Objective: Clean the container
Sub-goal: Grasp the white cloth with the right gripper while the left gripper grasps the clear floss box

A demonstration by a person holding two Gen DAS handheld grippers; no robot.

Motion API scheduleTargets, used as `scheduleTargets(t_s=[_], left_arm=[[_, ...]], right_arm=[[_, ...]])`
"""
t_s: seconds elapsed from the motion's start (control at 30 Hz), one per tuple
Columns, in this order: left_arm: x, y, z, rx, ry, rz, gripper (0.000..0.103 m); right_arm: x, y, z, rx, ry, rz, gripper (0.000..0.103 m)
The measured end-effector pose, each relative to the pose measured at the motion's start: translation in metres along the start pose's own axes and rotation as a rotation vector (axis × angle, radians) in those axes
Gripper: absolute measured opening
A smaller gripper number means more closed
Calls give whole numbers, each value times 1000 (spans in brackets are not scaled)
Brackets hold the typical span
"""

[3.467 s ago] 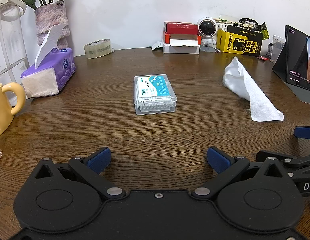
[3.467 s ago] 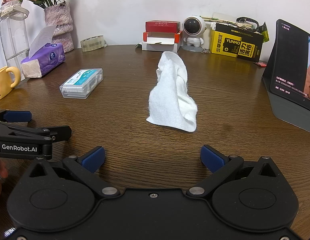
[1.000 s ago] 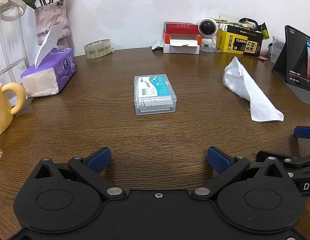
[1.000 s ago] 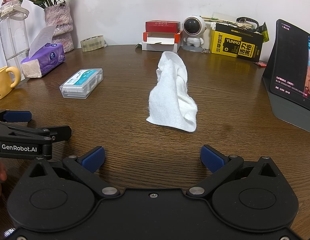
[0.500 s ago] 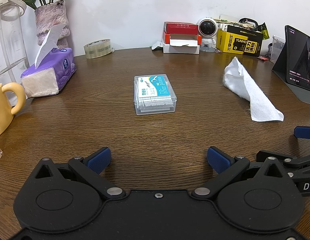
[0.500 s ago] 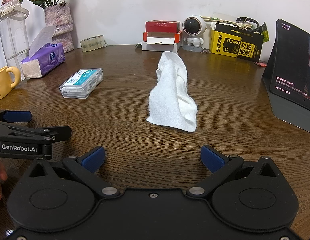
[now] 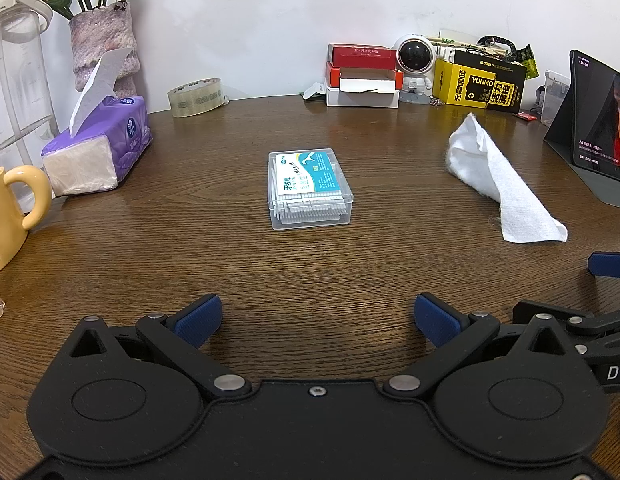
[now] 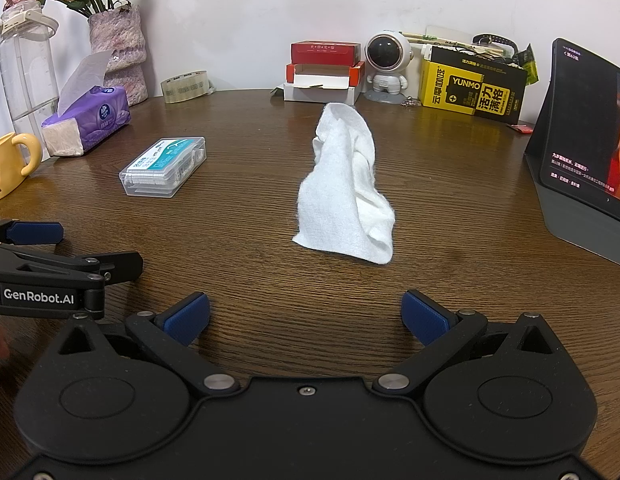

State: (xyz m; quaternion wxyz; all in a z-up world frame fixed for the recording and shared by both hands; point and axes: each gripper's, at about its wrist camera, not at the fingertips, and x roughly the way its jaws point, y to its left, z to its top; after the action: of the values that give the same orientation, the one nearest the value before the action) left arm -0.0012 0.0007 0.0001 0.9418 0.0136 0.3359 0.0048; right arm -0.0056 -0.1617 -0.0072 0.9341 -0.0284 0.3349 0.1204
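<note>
A clear plastic container [image 7: 310, 190] with a blue and white label lies flat in the middle of the brown table, straight ahead of my left gripper [image 7: 316, 318]. That gripper is open and holds nothing. In the right wrist view the container [image 8: 163, 167] sits off to the left. A crumpled white cloth [image 8: 348, 184] lies straight ahead of my right gripper [image 8: 306, 316], which is open and empty too. The cloth [image 7: 498, 182] shows at the right in the left wrist view.
A purple tissue pack [image 7: 98, 150], yellow mug [image 7: 10, 204], water bottle [image 7: 14, 76] and vase [image 7: 104, 38] stand at the left. Tape roll [image 7: 196, 96], red boxes [image 7: 362, 74], an astronaut figure [image 7: 416, 66] and a yellow box [image 7: 484, 84] line the back. A tablet [image 8: 590, 140] stands at the right.
</note>
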Motion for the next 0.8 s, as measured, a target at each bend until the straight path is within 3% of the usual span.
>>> scheduleTargets(t_s=[0.4, 0.5, 0.6, 0.8], left_arm=[[2, -1, 2, 4, -2, -10, 103], [2, -4, 14, 20, -43, -11, 103], [12, -7, 32, 27, -59, 14, 103], [54, -4, 56, -51, -1, 60, 99]], right_arm=[[2, 0, 1, -8, -3, 4, 103], [5, -3, 9, -21, -7, 5, 99], [10, -9, 35, -23, -47, -4, 99], [48, -17, 75, -44, -21, -36, 99]])
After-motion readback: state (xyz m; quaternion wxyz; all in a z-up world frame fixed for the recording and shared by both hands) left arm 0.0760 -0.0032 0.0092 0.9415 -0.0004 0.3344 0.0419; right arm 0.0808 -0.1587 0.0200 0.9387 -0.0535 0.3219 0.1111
